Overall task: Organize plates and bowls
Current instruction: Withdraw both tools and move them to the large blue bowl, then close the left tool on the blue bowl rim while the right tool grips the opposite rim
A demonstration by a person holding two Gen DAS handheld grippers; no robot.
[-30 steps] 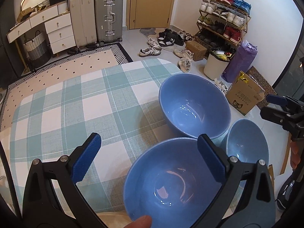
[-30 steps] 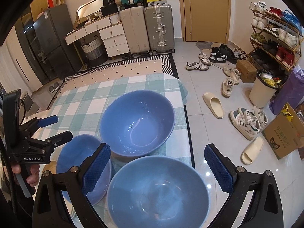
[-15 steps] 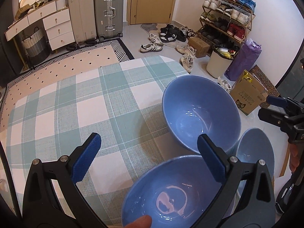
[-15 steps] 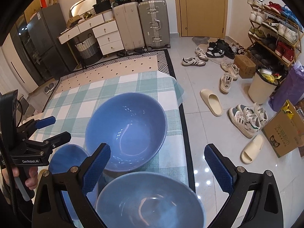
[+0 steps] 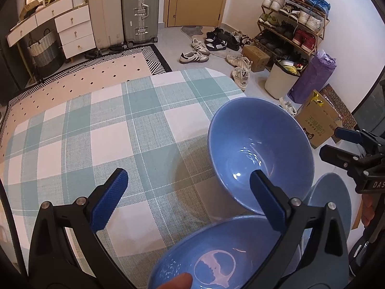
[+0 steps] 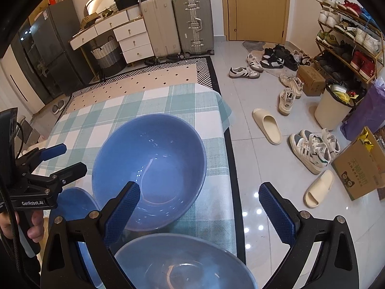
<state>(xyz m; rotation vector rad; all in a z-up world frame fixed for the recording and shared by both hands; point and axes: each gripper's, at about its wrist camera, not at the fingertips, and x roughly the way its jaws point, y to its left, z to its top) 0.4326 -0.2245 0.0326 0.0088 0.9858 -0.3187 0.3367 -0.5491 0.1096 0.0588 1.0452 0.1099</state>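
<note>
Three glossy round blue bowls are sitting close together at the right end of a table wearing a woven teal-and-white checked tablecloth (image 5: 101,130). The big bowl (image 5: 261,154) is sitting furthest in on the cloth, opening facing up, smooth glaze catching the light. A second bowl (image 5: 214,255) is sitting nearest the left gripper (image 5: 187,202), partly under its right finger. The third bowl (image 6: 185,262) is sitting below the right gripper (image 6: 199,214), at the table edge, also upright. Being round, none of them has a long axis to speak of.

Both grippers are hanging over the bowls with their textured blue pads (image 6: 121,213) spread wide, gripping nothing. A hand (image 6: 33,226) is holding the left gripper's handle.
</note>
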